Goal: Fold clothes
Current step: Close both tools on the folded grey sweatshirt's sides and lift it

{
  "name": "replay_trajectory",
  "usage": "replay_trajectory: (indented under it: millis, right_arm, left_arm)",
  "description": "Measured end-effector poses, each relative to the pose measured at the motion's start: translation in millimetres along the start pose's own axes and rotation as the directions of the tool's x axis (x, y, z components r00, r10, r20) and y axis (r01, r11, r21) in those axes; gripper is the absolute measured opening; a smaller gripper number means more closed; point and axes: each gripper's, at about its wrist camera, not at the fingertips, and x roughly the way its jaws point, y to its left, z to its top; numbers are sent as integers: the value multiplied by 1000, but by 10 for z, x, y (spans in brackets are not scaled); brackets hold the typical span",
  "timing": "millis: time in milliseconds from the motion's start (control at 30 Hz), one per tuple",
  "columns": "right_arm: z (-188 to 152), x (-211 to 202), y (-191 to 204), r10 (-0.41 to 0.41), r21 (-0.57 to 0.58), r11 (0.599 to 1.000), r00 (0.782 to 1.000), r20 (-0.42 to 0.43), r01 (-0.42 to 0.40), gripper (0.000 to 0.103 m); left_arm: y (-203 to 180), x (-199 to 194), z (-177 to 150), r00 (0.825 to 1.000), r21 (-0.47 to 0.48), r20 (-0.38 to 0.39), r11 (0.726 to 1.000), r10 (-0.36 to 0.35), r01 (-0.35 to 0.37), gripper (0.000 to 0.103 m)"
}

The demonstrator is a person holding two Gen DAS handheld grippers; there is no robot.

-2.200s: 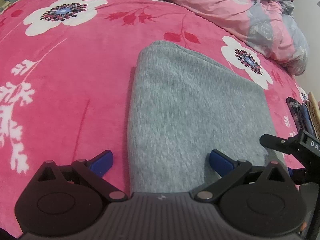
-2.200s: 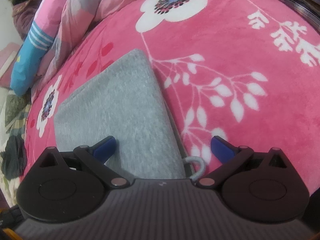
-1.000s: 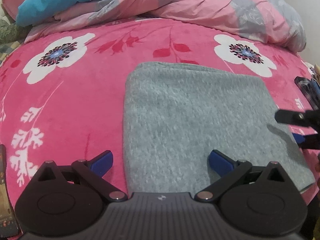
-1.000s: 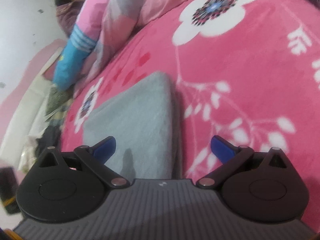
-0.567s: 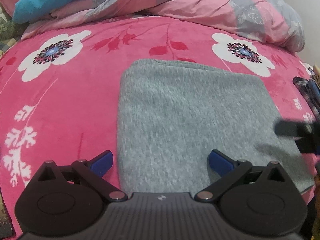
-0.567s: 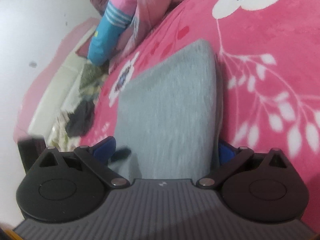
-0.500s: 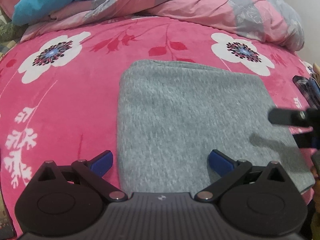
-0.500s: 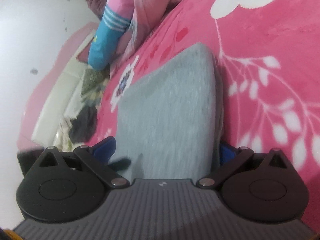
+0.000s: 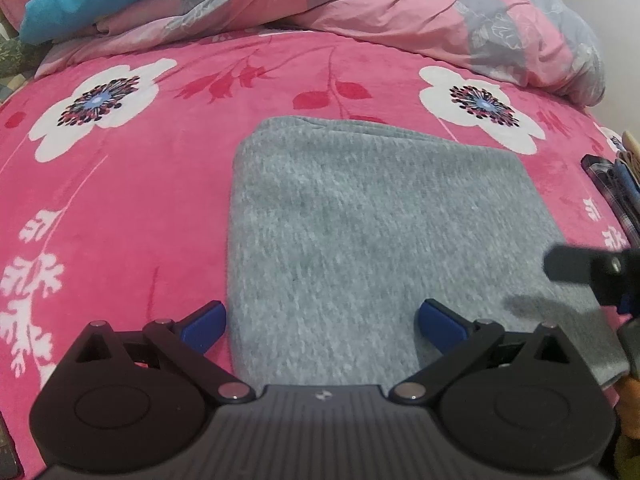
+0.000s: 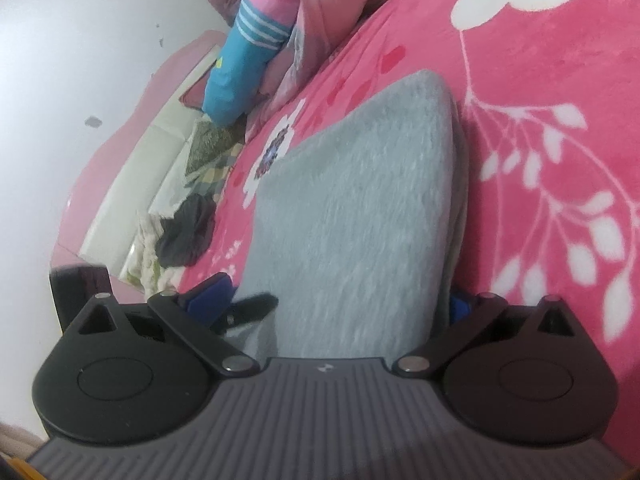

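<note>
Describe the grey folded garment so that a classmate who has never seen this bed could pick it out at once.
Start from the bright pink flowered blanket that covers the bed. In its middle, nearer than the rumpled pink and grey quilt, lies the grey folded garment. It is the only plain, fuzzy grey rectangle among patterned pinks.

Left wrist view low and close over the folded grey garment (image 9: 372,232), facing the duvet (image 9: 400,12) along the frame's top, right wrist view tilted, looking along the same garment (image 10: 352,216), wall upper left, both sharing the pink floral blanket (image 9: 120,184)
</note>
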Motion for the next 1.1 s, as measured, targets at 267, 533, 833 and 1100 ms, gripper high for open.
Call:
replay_trajectory:
  millis: [267,533,833,1100]
  right_arm:
    - [-40,67,35,-2,-131,991,1000,-8,1,102]
    - [-114,42,48,6,-191,982,1000,23,-2,102]
    - [-106,-29,1,42,-155,987,999,15,-39,101]
    - [-5,-105,-163,136,-80,987,990,-24,-137,93]
  left_arm:
    - [10,4,-27,1000,23,19,1000,-18,17,103]
    - [168,58,-99,989,50,79,991,-128,124,103]
    - [559,135,-201,929,-19,86,931,-361,364,103]
    - [867,338,-94,815,-129,73,805,-575,579,103]
